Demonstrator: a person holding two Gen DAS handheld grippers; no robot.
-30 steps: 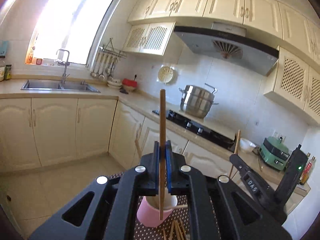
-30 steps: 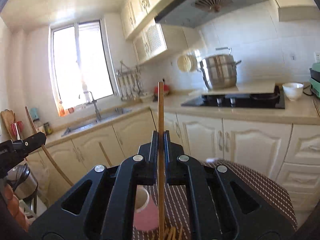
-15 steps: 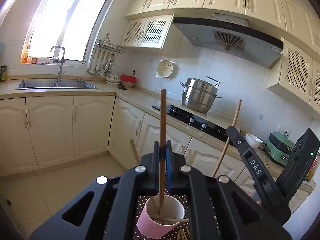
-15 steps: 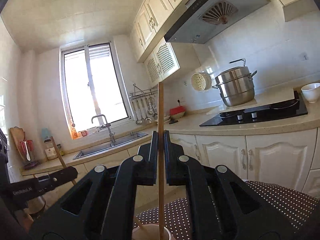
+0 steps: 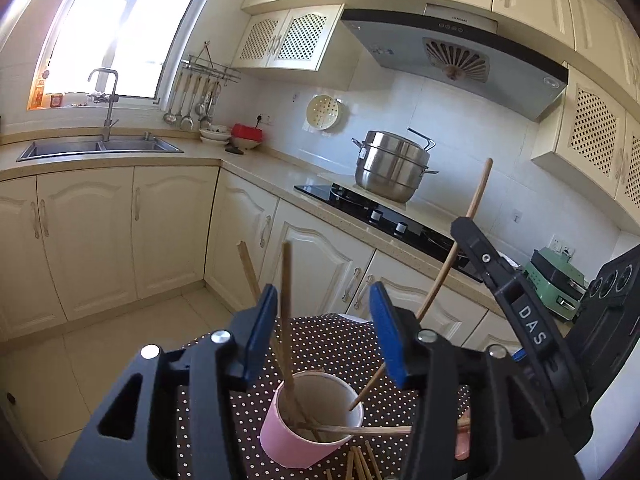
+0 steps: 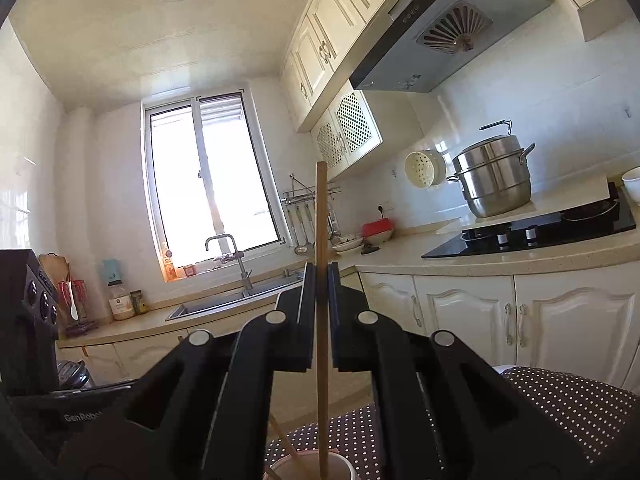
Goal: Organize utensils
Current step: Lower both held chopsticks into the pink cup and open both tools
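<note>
**Chopsticks gathered at the pink cup, one held by the right gripper**

The left gripper (image 5: 323,334) is seen with its blue-padded fingers (image 5: 262,330) spread wide, nothing being gripped between them. Directly below it a pink cup (image 5: 312,424) is stood on the dotted tabletop (image 5: 324,336). A chopstick (image 5: 286,312) is leaned inside the cup, its upper end rising through the gap beside the left finger, and a second one (image 5: 248,270) is slanted behind that finger. Another stick (image 5: 376,430) is laid flat across the cup's rim, and a loose bundle of chopsticks (image 5: 360,464) is left on the cloth just in front of the cup.

The right gripper (image 6: 321,280) is pressed tightly around a single chopstick (image 6: 321,300), which is held upright, its lower tip reaching into the cup (image 6: 340,466) at the bottom edge of that view. In the left wrist view this chopstick (image 5: 460,248) is seen slanting down into the cup mouth.

Behind, a steel steamer pot (image 5: 390,168) is set by the black hob (image 5: 384,216), under a range hood (image 5: 456,56); a sink (image 5: 100,148) is placed below the window. Most of the cloth is blocked by the grippers' black bodies.
</note>
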